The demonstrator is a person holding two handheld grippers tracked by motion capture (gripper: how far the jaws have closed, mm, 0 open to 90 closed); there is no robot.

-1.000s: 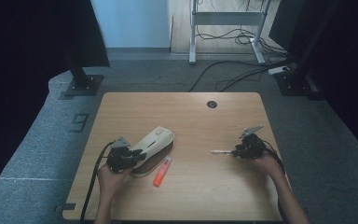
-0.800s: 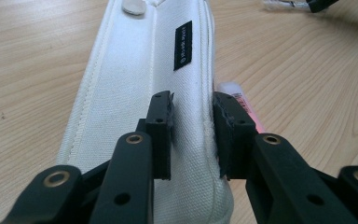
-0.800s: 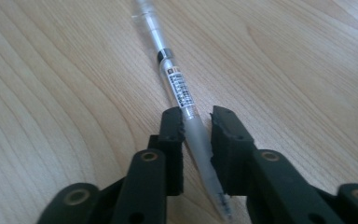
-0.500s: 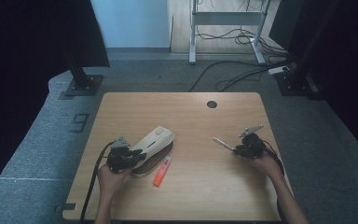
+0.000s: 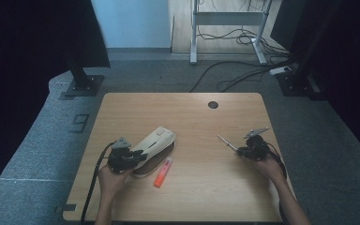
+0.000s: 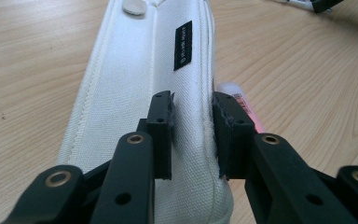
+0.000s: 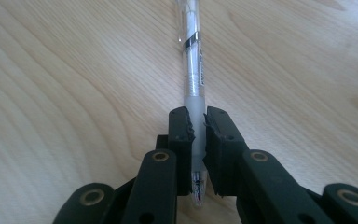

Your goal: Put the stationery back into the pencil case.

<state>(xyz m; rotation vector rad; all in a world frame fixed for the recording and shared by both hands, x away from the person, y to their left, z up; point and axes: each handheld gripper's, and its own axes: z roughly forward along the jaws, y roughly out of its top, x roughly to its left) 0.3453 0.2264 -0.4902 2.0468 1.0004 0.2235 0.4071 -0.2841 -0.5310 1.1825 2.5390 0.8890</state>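
A white fabric pencil case (image 5: 159, 142) lies slanted at the left middle of the wooden table (image 5: 192, 117). My left gripper (image 5: 139, 154) is shut on its near end; in the left gripper view the pads (image 6: 165, 112) pinch a fold of the pencil case (image 6: 140, 70). An orange highlighter (image 5: 163, 166) lies beside the case, its tip (image 6: 242, 100) just past the right jaw. At the right, my right gripper (image 5: 240, 151) has just been closing and is shut on a clear pen (image 5: 227, 142). The pen (image 7: 192, 60) sticks out ahead between my right gripper's (image 7: 198, 122) jaws.
A dark cable hole (image 5: 213, 104) sits near the table's far edge. On the floor beyond are a stand's base (image 5: 82, 86), a metal desk frame (image 5: 227, 28) and loose cables (image 5: 234, 79). Bare wood lies between the two grippers.
The pen in the right gripper has swung from pointing level to the left to pointing up and left. The left gripper and pencil case have stayed still.
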